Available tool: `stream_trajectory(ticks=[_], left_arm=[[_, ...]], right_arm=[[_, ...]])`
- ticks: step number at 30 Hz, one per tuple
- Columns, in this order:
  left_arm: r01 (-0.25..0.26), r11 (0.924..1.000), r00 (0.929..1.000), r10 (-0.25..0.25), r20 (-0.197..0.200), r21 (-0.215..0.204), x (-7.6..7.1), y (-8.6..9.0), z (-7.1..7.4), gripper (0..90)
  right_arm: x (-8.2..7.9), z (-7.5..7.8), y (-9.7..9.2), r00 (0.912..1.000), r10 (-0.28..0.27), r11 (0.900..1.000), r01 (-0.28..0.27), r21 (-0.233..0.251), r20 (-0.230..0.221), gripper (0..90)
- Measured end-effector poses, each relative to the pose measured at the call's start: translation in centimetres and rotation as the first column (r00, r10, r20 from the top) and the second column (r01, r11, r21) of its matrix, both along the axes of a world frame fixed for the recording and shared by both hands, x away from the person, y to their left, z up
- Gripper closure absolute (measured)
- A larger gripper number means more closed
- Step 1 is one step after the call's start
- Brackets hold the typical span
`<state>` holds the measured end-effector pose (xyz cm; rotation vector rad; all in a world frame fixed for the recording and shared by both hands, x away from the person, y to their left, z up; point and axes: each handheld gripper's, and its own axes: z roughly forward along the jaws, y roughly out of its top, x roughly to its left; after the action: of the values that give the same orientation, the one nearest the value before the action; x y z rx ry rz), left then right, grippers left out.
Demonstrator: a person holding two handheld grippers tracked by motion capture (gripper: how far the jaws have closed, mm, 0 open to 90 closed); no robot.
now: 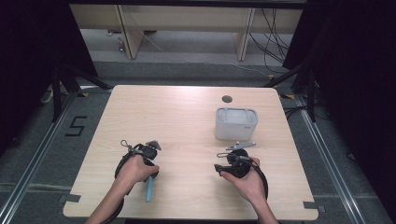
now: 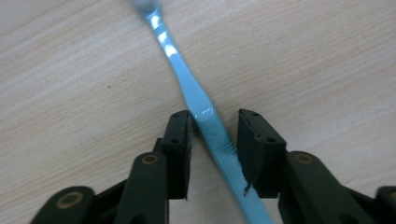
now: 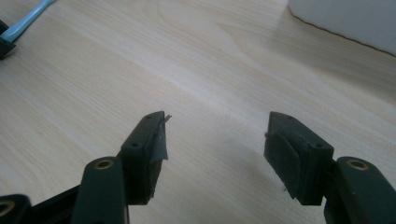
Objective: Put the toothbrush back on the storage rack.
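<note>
Your left hand-held gripper (image 1: 148, 156) sits at about 7 o'clock on the bench (image 1: 187, 116), and its jaws straddle the light blue toothbrush (image 2: 205, 116). In the left gripper view one jaw touches the handle while the other stands just apart from it, so the jaws are not yet clamped. The toothbrush lies flat on the wood, its free end pointing toward 6 o'clock from your left hand (image 1: 135, 169). Your right hand-held gripper (image 1: 229, 163) rests near 5 o'clock with its jaws spread wide and nothing between them. The grey-white container (image 1: 236, 123) stands upright at 12 o'clock from it, close by.
</note>
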<state>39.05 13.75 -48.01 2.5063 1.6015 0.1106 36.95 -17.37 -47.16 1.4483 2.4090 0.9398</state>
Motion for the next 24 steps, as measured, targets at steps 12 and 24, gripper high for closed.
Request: stream_trajectory(ticks=[12, 24], left_arm=[[0.122, 0.9924, 0.9924, -0.122, 0.018, -0.019, -0.21, 0.40, -0.17, 78.0], [0.210, 0.9778, 0.9778, -0.210, 0.002, 0.007, -0.35, 0.66, 0.01, 78.3]], right_arm=[[-0.02, -0.04, 0.03, 1.0000, 0.004, 1.0000, -0.004, 0.002, -0.003, 38.9], [-0.02, -0.31, 0.24, 1.0000, 0.004, 0.9999, -0.004, 0.009, 0.008, 38.8]])
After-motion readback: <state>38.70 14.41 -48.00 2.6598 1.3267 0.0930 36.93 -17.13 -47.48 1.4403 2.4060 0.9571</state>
